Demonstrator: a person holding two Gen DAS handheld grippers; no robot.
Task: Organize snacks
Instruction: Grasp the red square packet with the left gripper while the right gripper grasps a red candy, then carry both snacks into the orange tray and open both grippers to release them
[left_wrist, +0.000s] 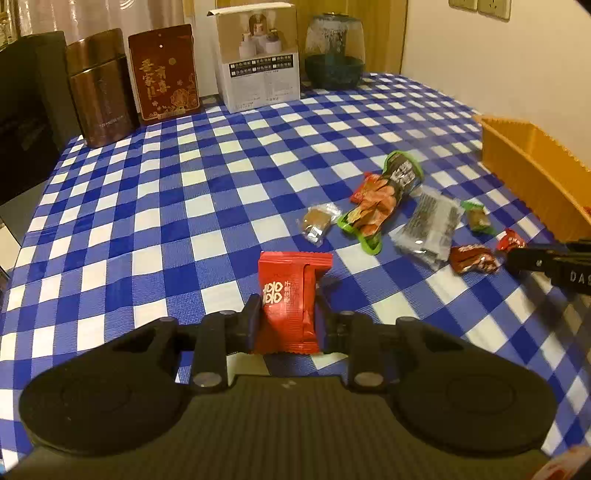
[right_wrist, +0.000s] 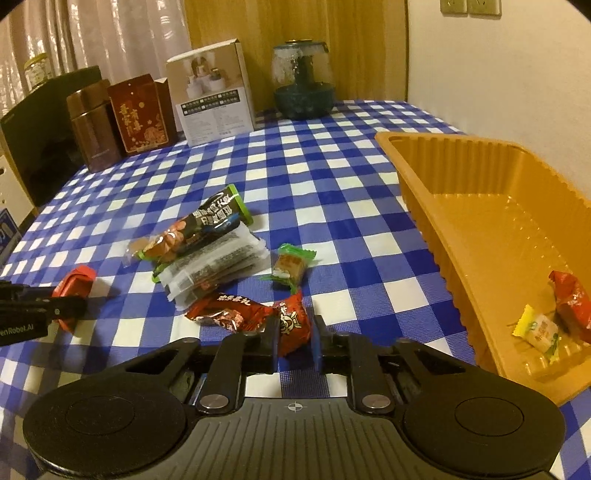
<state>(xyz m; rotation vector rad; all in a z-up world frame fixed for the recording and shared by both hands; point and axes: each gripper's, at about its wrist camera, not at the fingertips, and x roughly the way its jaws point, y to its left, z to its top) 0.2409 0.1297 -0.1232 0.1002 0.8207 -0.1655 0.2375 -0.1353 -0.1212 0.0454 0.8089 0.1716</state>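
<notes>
My left gripper is shut on a red snack packet with gold characters and holds it above the checked cloth; both show at the left of the right wrist view. My right gripper is shut on a small red candy; its fingers reach in from the right in the left wrist view. Loose snacks lie between them: a green-edged black packet, a clear packet stack, a green-wrapped sweet, a dark red wrapper. The orange tray stands at the right.
The tray holds a red packet and a yellow-white sweet. At the table's back stand a brown tin, a red box, a white carton and a glass jar. A brown sweet lies left of the pile.
</notes>
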